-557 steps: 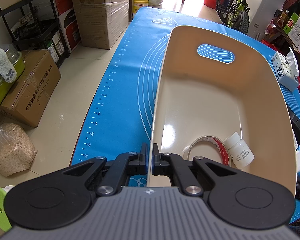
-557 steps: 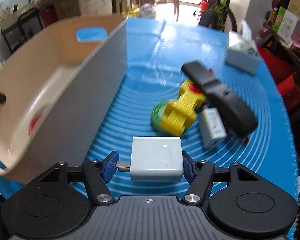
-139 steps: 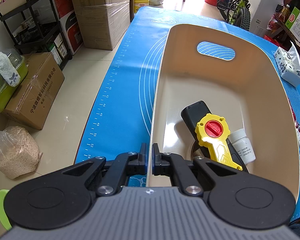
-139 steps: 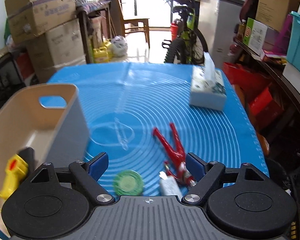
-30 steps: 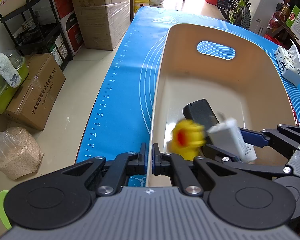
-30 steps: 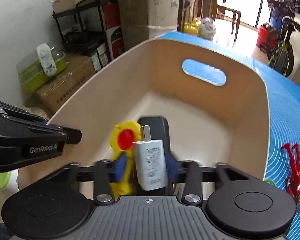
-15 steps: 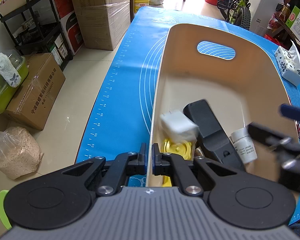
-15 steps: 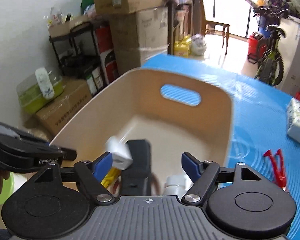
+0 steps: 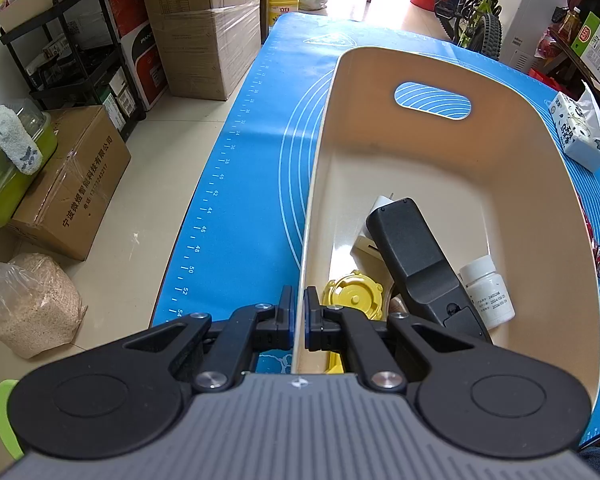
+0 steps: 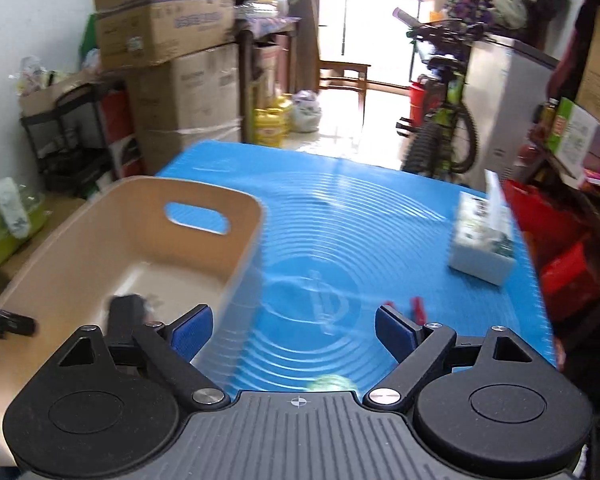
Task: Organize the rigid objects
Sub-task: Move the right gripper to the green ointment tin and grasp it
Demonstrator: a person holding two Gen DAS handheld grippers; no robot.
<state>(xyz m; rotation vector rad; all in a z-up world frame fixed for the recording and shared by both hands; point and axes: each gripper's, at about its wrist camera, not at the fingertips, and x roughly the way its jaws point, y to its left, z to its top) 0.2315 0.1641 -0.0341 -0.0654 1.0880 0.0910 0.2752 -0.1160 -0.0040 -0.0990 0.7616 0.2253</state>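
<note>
My left gripper (image 9: 299,320) is shut on the near rim of the beige bin (image 9: 556,184). Inside the bin lie a black device (image 9: 416,264), a white charger (image 9: 374,224) partly under it, a yellow toy (image 9: 353,294) and a white pill bottle (image 9: 486,296). My right gripper (image 10: 293,330) is open and empty above the blue mat (image 10: 340,240), to the right of the bin (image 10: 148,236). A red clip (image 10: 416,306) and a green round lid (image 10: 330,383) lie on the mat near the right gripper.
A tissue pack (image 10: 482,240) stands at the mat's right side, also in the left wrist view (image 9: 576,136). Cardboard boxes (image 9: 204,20), a black shelf and a bicycle (image 10: 440,128) stand beyond the table. The table's left edge drops to the floor.
The right gripper has let go of the white charger into the bin, opened, and swung right over the mat. The charger settled beside the black device. The left gripper held still.
</note>
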